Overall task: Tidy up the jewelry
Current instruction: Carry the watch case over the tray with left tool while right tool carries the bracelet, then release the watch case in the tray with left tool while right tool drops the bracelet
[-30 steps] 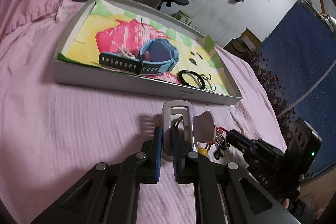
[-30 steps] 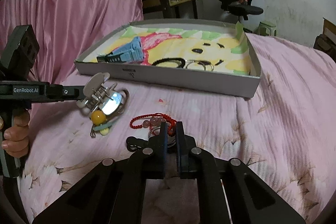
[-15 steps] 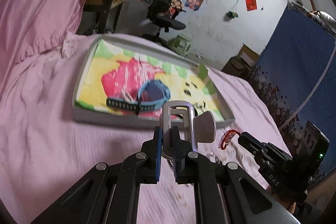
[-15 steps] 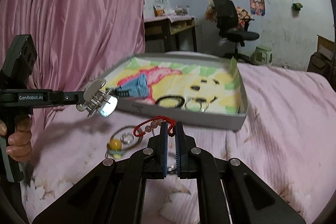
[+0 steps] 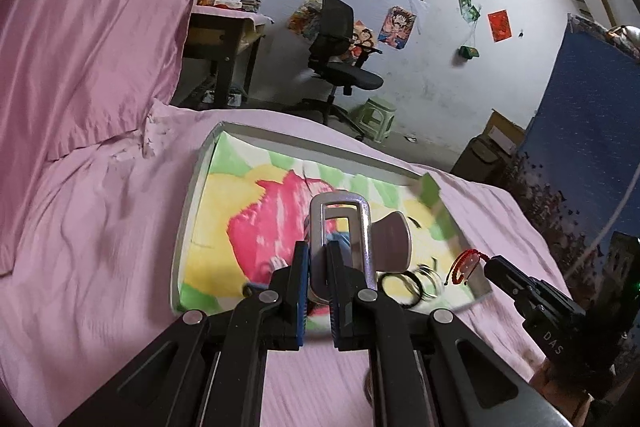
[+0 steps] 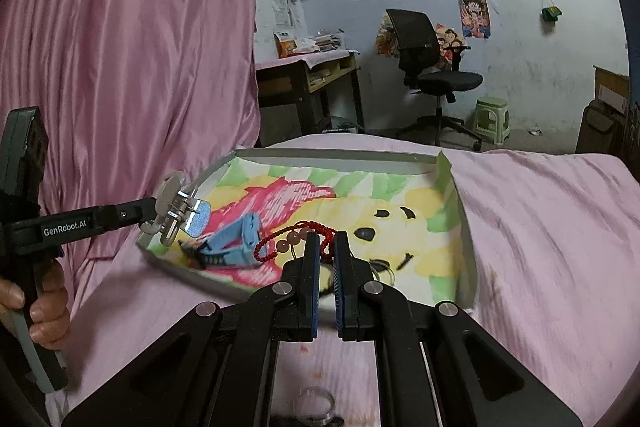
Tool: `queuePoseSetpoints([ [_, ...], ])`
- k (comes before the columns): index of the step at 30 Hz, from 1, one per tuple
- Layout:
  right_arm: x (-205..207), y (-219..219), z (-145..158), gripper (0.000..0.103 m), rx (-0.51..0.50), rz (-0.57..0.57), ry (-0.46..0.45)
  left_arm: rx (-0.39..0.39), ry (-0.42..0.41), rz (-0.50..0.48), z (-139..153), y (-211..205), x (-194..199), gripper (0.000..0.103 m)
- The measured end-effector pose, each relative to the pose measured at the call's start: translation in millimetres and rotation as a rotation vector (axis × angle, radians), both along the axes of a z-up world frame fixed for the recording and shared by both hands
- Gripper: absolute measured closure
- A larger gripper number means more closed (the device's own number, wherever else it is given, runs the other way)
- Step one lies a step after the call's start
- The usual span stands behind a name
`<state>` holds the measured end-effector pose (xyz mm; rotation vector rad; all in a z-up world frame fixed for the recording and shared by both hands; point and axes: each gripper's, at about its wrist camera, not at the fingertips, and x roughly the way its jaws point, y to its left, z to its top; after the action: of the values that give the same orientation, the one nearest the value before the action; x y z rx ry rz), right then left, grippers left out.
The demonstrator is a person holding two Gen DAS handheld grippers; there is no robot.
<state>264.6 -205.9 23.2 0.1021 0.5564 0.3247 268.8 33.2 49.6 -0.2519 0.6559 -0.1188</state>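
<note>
My left gripper [image 5: 318,259] is shut on a silver hair clip [image 5: 344,231] and holds it in the air over the near-left part of the shallow grey box [image 5: 188,211] with the colourful lining. It also shows in the right wrist view [image 6: 152,213], clip [image 6: 176,211] at the box's left corner. My right gripper [image 6: 326,247] is shut on a red beaded bracelet [image 6: 288,239], raised above the box's [image 6: 466,251] near edge. A blue watch [image 6: 230,247], black bands [image 5: 400,287] and rings lie in the box.
The box sits on a pink bedspread [image 5: 100,247]. A clear ring [image 6: 316,399] lies on the bed under my right gripper. A pink curtain [image 6: 120,47] hangs at left. A desk [image 6: 312,79], office chair [image 6: 428,67] and green stool [image 6: 492,119] stand beyond the bed.
Both grippers have risen from the bed and moved toward the box, each carrying its item. The yellow-bead piece and rings stayed on the bed and dropped out of view.
</note>
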Motion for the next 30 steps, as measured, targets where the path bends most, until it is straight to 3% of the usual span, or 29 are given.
queuePoseSetpoints([
  [11, 37.0, 11.9, -34.9, 0.097, -0.001, -0.014, 0.116, 0.02, 0.119, 0.035, -22.4, 8.9, 37.7, 0.094],
  [20, 47.2, 24.9, -47.0, 0.097, -0.028, 0.002, 0.166, 0.075, 0.113, 0.019, -21.8, 3.8, 38.3, 0.094],
  [30, 48.6, 29.2, -50.8, 0.096, -0.043, 0.005, 0.19, 0.057, 0.114, 0.013, -22.1, 5.5, 37.7, 0.094],
])
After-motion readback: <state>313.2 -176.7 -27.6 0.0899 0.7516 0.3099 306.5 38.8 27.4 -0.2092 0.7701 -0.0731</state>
